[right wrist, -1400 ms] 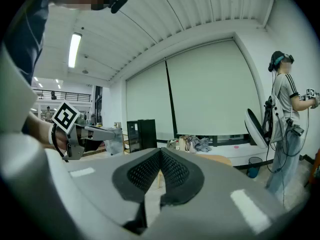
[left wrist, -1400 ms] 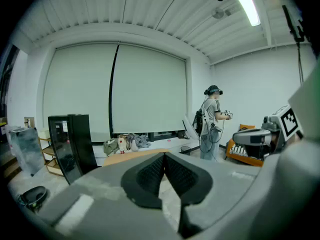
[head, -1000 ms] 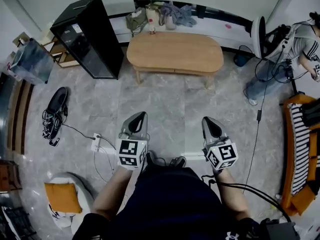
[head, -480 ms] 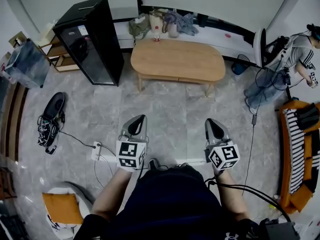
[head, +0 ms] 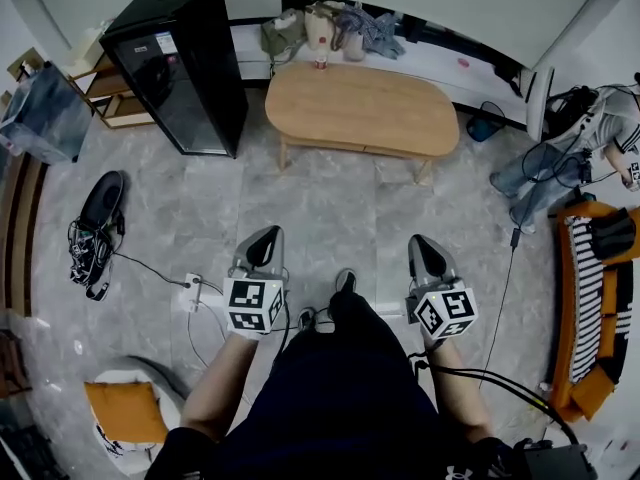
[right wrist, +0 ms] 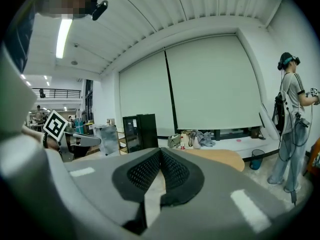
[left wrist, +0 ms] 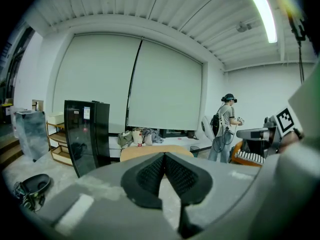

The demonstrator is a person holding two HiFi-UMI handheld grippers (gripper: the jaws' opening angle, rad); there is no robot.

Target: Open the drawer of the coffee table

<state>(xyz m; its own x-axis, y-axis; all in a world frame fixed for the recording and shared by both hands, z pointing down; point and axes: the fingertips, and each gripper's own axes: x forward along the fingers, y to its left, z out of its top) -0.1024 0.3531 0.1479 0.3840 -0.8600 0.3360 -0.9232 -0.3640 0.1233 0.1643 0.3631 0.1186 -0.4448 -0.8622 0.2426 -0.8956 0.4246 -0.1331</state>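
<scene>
The oval wooden coffee table [head: 362, 109] stands ahead on the grey tiled floor, its bare top facing me; I see it too beyond each gripper's jaws, the table [left wrist: 131, 152] and the table [right wrist: 225, 157]. The drawer front under the near edge is not clearly visible. My left gripper [head: 264, 238] is shut and empty, well short of the table. My right gripper [head: 422, 242] is likewise shut and empty, about the same distance back. Both point forward toward the table.
A black glass-front cabinet [head: 180, 63] stands left of the table. Bags and clothes [head: 330, 26] lie on a low ledge behind it. A person [head: 575, 143] stands at the right by an orange striped chair [head: 590, 308]. Cables and a power strip [head: 192, 290] lie on the floor left.
Both grippers and I have moved forward over the floor; the table and the cabinet now sit nearer. The jaws stayed shut.
</scene>
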